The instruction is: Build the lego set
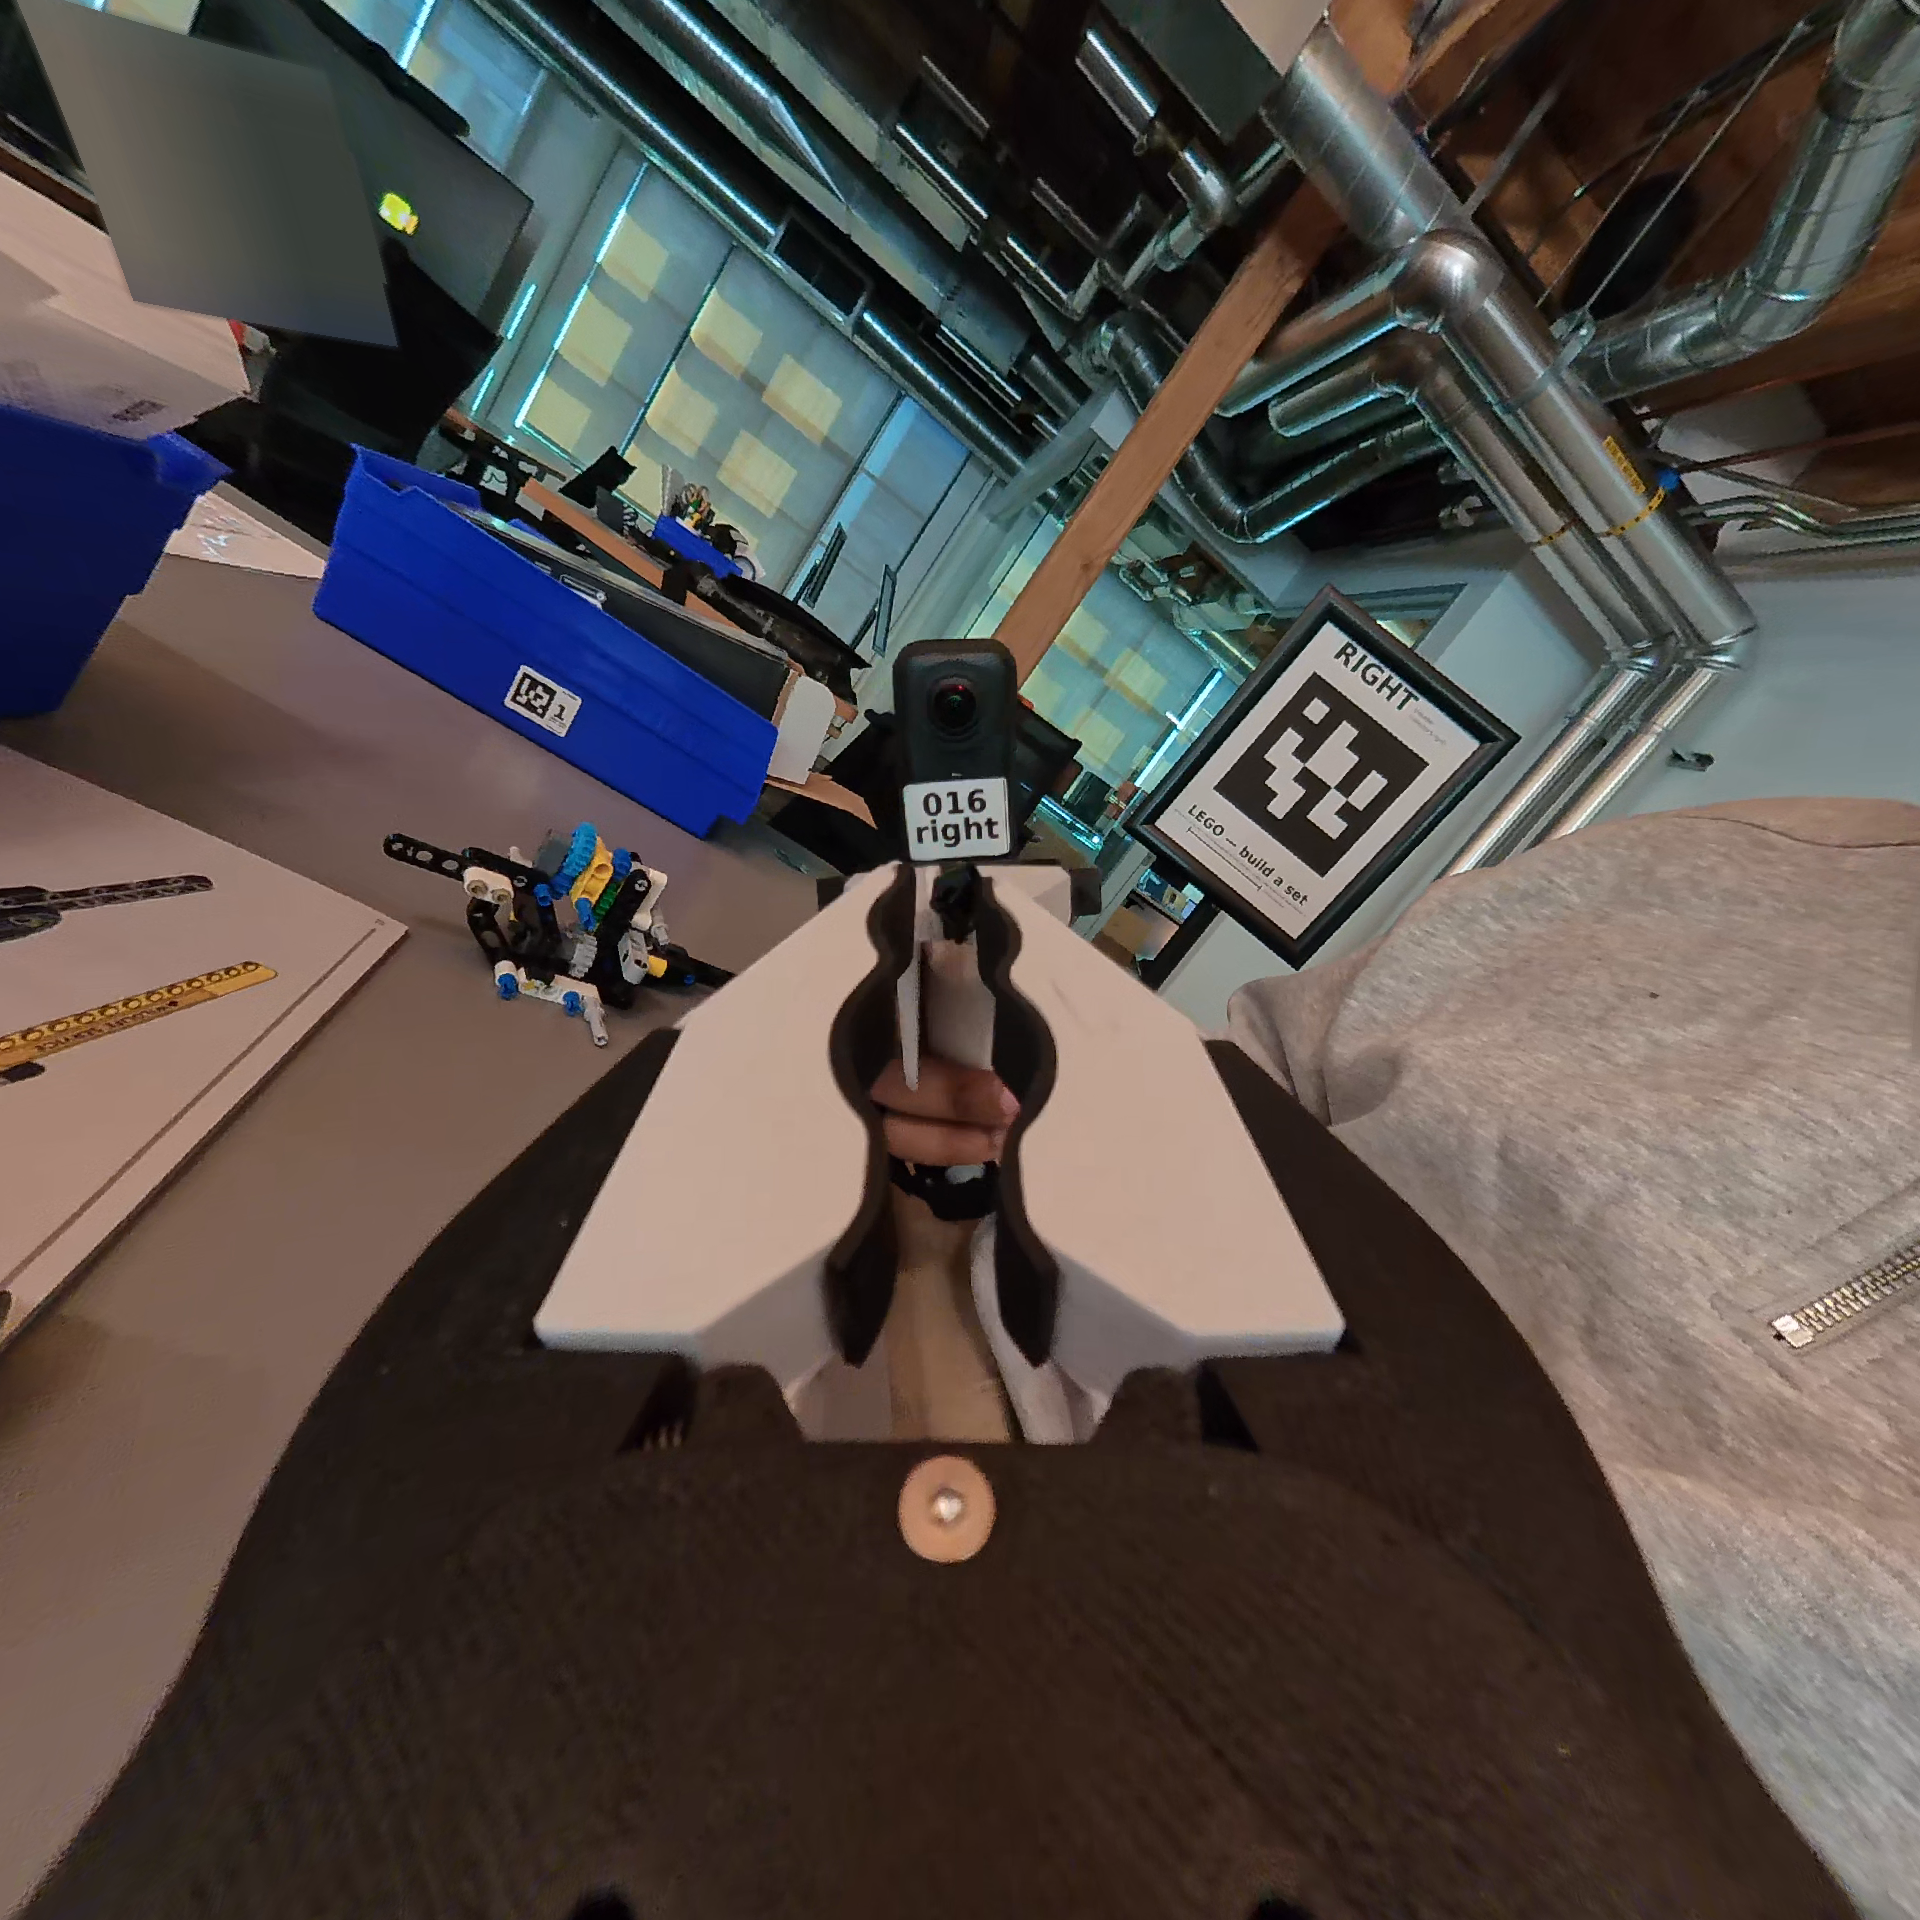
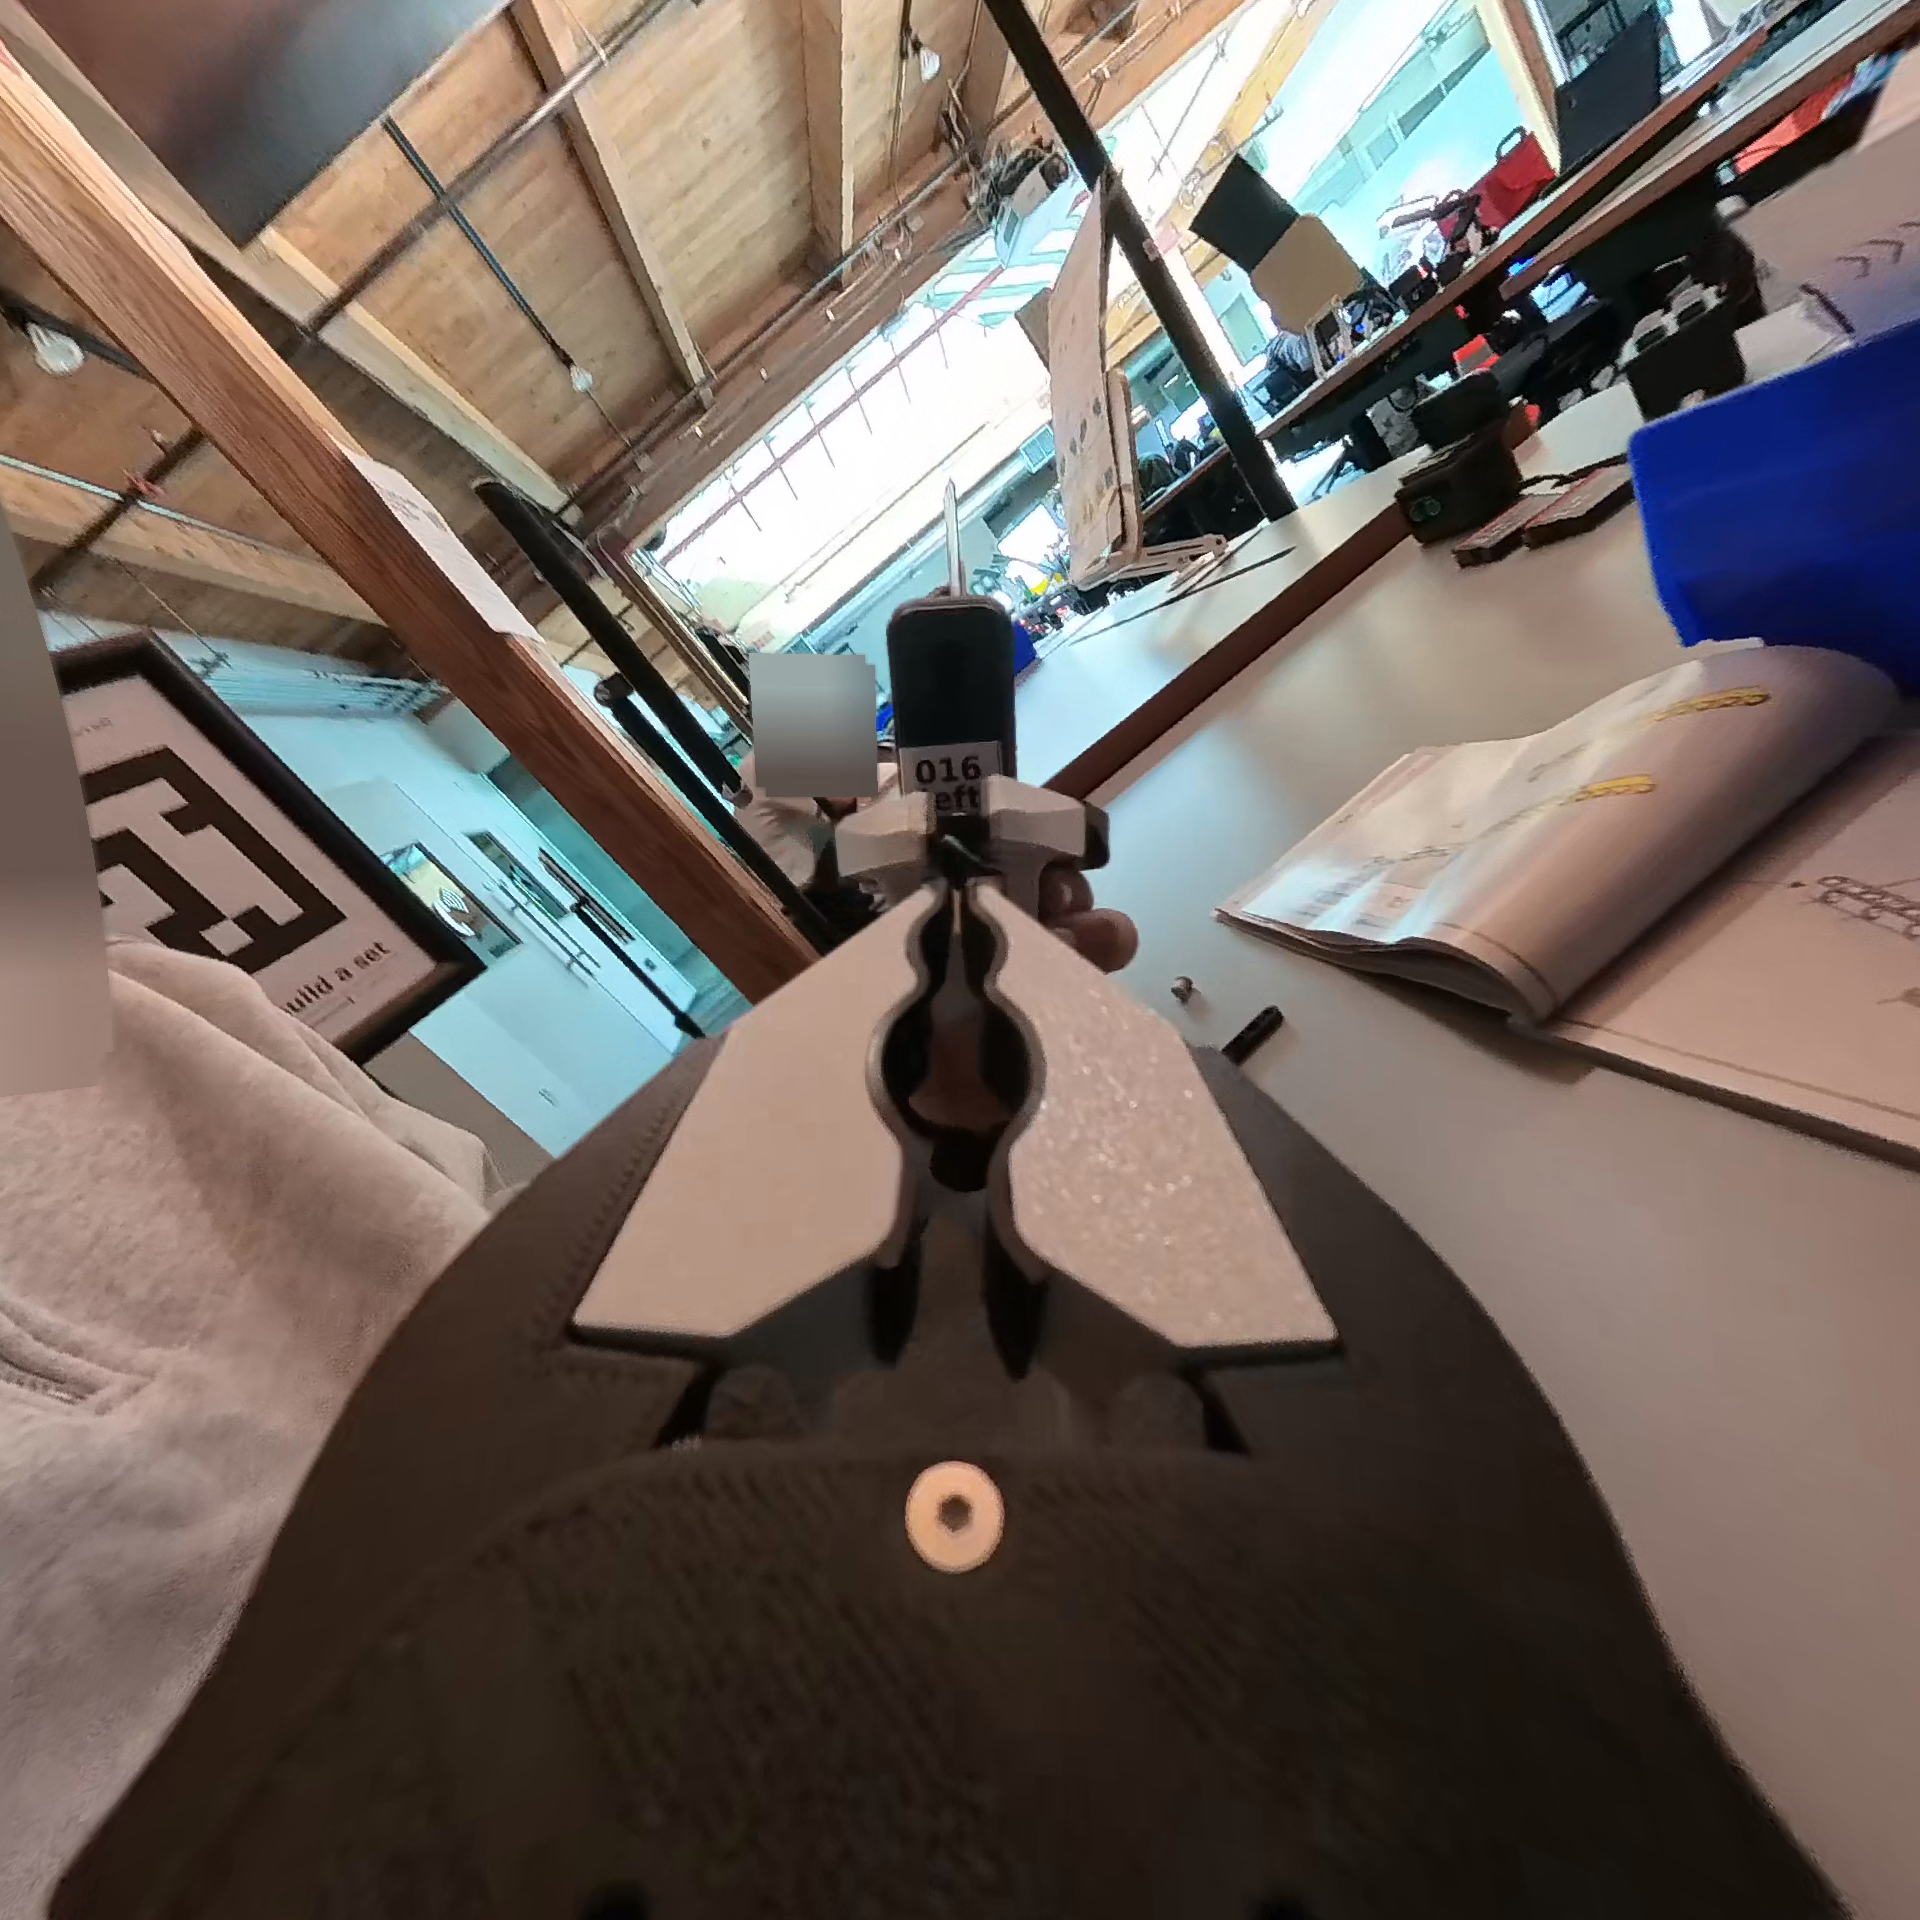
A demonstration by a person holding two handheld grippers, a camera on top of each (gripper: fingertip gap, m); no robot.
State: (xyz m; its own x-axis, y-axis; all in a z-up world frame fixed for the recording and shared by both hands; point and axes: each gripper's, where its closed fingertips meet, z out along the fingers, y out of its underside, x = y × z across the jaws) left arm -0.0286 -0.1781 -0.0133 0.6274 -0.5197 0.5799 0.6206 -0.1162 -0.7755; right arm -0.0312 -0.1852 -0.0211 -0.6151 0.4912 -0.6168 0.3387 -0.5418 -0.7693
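My two grippers face each other tip to tip above the table. In the left wrist view, my left gripper (image 1: 953,896) has its white fingers nearly closed on a small black Lego piece (image 1: 953,902). The right gripper's camera (image 1: 954,717) is right behind it. In the right wrist view, my right gripper (image 2: 954,891) is closed at the tips on the same black piece (image 2: 957,856), with the left gripper (image 2: 961,831) gripping it from the far side. A partly built Lego model (image 1: 571,925), black with blue, yellow and white parts, lies on the grey table to the left.
An open instruction booklet (image 1: 156,1039) (image 2: 1558,883) lies on the table. Blue bins (image 1: 540,644) (image 1: 73,540) (image 2: 1787,540) stand behind it. Two small loose pieces (image 2: 1181,987) (image 2: 1252,1031) lie near the booklet. A framed sign (image 1: 1330,769) and a person's grey sleeve (image 1: 1610,1143) are on the right. The grippers are tip to tip, or close to it.
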